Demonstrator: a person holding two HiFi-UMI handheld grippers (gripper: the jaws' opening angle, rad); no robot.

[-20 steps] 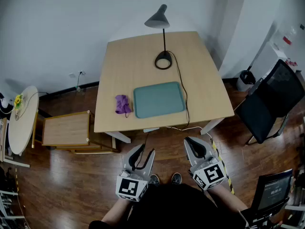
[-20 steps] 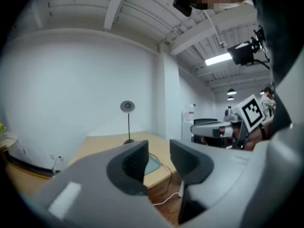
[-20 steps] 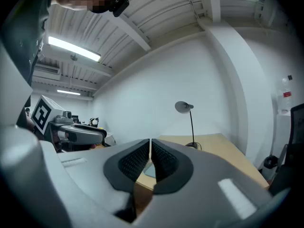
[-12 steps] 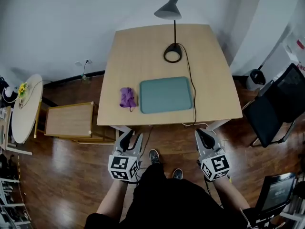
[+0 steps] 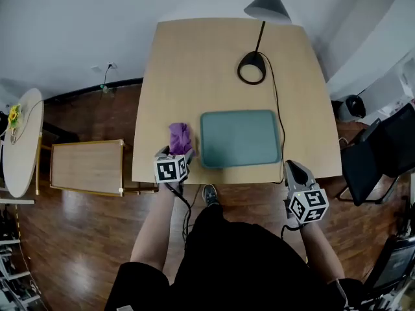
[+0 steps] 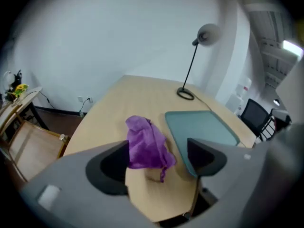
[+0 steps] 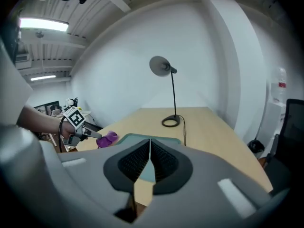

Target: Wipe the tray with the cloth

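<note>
Here, square marker on left tongs

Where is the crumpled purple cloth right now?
In the head view the crumpled purple cloth lies on the wooden table just left of the flat teal tray, near the front edge, ahead of the open left gripper.

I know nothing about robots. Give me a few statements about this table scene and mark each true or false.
1. The purple cloth lies in the tray. False: it lies on the table, just left of the tray.
2. The left gripper has its jaws wide apart. True.
3. The right gripper holds the cloth. False: its jaws are together with nothing between them.
4. The lamp stands on the table, beyond the tray. True.
</note>
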